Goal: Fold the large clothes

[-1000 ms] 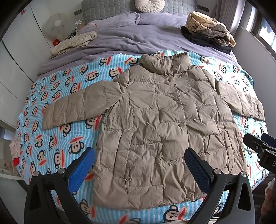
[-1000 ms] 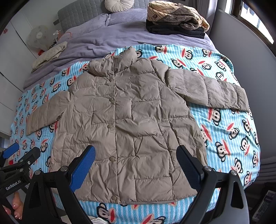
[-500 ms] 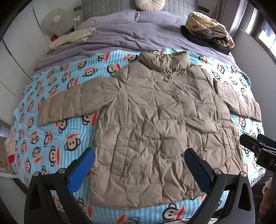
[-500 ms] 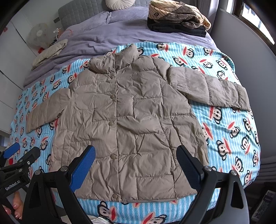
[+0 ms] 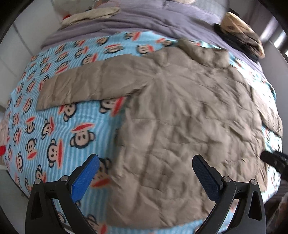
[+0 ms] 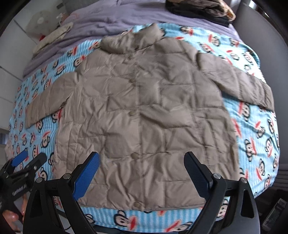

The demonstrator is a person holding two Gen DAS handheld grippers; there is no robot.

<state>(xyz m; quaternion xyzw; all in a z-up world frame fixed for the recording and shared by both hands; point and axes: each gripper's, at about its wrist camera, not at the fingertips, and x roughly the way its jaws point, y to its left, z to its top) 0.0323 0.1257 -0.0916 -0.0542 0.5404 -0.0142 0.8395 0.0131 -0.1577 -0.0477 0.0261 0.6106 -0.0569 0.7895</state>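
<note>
A large tan quilted puffer jacket (image 5: 180, 117) lies flat, front up and buttoned, on a blue monkey-print blanket (image 5: 59, 129); it also shows in the right wrist view (image 6: 153, 111), sleeves spread to both sides. My left gripper (image 5: 145, 172) is open and empty, above the jacket's lower left side near the hem. My right gripper (image 6: 142, 169) is open and empty, above the jacket's lower middle. The left gripper also shows in the right wrist view (image 6: 27, 158) at the lower left edge.
The blanket (image 6: 255, 144) covers a bed with a purple duvet (image 6: 126, 16) behind it. A pile of folded clothes (image 5: 241, 36) lies at the far right of the bed, and a beige garment (image 5: 93, 14) at the far left. White cabinets stand left.
Both grippers have moved closer to the jacket. The left wrist view has swung left and lower and is blurred by motion. Both grippers stay open.
</note>
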